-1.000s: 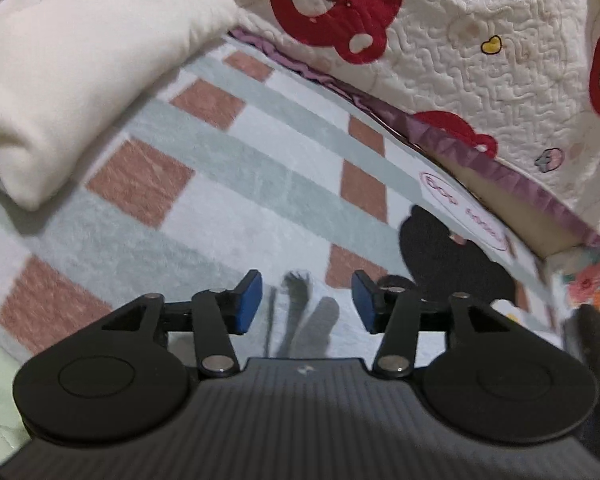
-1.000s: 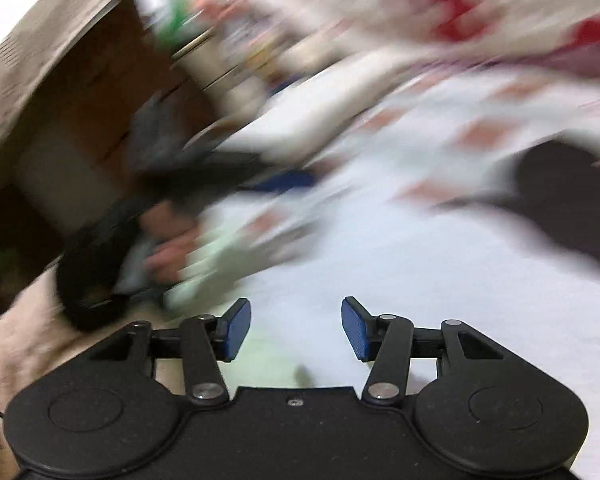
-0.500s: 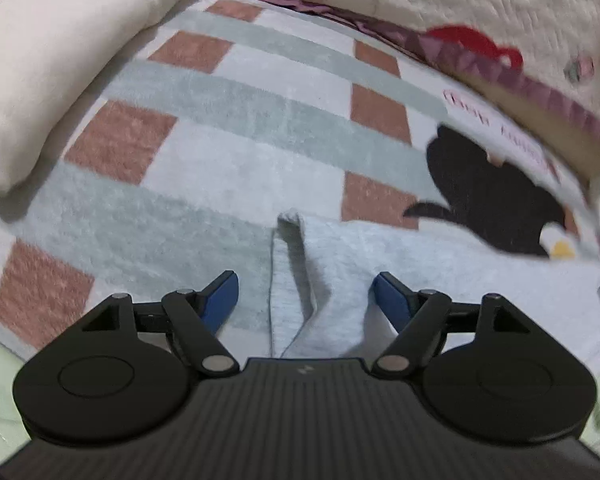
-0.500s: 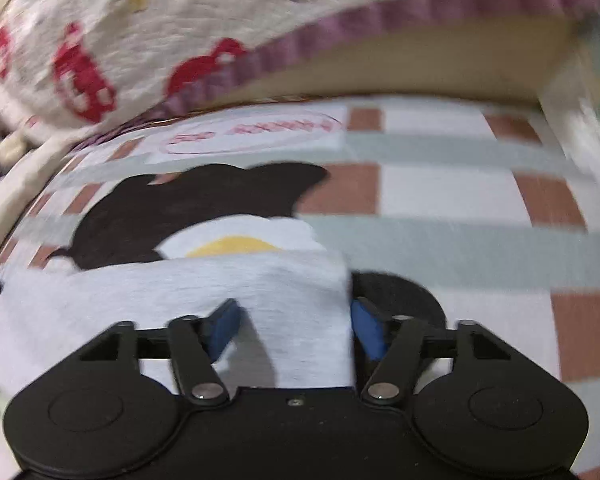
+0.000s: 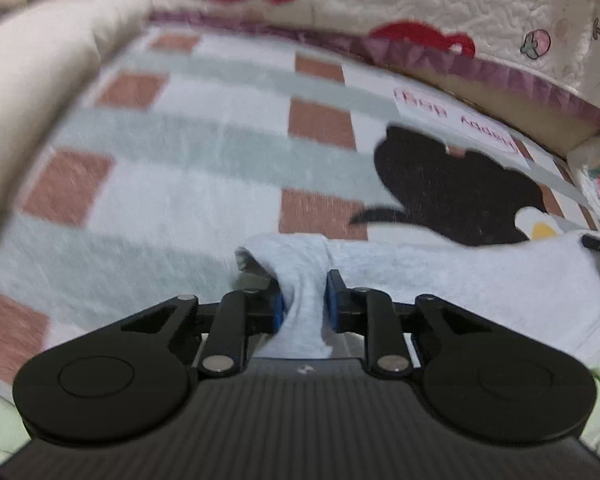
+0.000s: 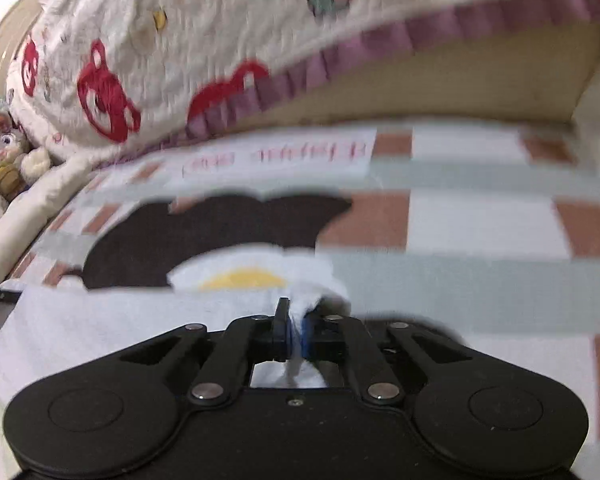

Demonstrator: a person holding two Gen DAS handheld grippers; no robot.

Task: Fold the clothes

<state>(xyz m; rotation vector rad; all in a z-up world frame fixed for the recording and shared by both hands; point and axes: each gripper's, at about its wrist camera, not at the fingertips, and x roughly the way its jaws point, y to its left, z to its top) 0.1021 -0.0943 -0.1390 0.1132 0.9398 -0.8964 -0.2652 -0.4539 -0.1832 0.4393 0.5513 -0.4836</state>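
Pinching grey garment [image 5: 440, 280], both tongs [image 5: 304, 304] [image 6: 296, 332]; blanket lettering [image 5: 488, 136] unreadable.

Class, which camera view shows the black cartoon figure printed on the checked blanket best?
The left wrist view: the black cartoon figure appears sharper there, above the light grey garment. The right wrist view shows it more blurred.

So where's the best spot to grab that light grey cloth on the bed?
Probably its corners. The light grey cloth lies flat on the checked blanket, so only the edges lift free. Come in low from the near side, as both tools do: the left tool pinches the bunched left corner, the right tool pinches the right one.
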